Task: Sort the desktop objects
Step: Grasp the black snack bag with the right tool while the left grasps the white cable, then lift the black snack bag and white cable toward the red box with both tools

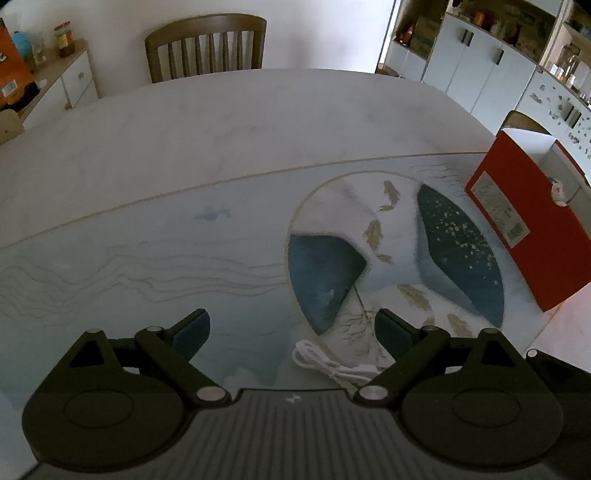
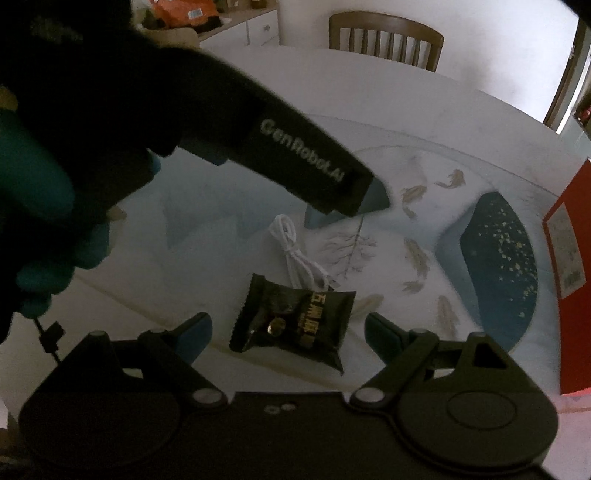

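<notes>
Red box (image 1: 532, 225) upright (contents unseen), both grippers open, black sachet (image 2: 295, 325) btwn R fingers

A pale marble-look counter (image 1: 221, 122) fills the room's middle, with a wooden slat-back chair (image 1: 207, 46) pushed in at its far side against a plain white wall (image 1: 314, 33). To the left stands a low white cabinet (image 1: 70, 85) with jars and boxes on top, and to the right runs a row of white cupboards (image 1: 476, 70) under open, cluttered shelves. The light is dim and cool.
</notes>
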### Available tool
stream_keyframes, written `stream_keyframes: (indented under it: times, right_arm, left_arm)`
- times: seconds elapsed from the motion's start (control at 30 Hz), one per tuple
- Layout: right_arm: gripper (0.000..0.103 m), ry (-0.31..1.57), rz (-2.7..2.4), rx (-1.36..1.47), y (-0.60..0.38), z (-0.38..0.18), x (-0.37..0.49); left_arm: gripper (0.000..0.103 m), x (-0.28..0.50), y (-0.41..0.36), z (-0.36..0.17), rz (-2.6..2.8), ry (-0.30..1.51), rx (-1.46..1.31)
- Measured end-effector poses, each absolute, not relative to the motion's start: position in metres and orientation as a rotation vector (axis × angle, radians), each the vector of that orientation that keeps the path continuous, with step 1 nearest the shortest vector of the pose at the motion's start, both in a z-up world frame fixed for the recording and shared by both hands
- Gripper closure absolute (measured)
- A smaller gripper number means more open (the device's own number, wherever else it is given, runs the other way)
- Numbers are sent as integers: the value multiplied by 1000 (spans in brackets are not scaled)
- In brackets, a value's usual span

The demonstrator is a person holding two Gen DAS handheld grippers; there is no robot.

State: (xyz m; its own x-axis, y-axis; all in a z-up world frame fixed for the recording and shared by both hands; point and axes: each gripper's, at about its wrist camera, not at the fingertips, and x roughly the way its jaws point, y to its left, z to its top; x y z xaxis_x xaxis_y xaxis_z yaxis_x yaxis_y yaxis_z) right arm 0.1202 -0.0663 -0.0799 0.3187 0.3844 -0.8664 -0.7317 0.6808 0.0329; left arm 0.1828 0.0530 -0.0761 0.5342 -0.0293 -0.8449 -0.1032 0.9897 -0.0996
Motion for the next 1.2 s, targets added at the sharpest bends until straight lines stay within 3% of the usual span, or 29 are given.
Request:
stream_keyframes:
  times: [0.23,0.3,0.5,1.2]
  right_arm:
    - [18,994,721,-472,-55,-91,117]
    - [33,995,718,-478,-55,-92,117]
    - [44,1011,708,-441,-68,-90,126]
    - [46,1059,619,-383,-136,-85,157]
  left_arm:
    - [7,183,57,-81,48,1005,-154]
    - [7,182,58,-82,39,1004,-156]
    - [7,176,53,-85,-4,990,-143]
    - [7,164,24,-109,-173,969,11]
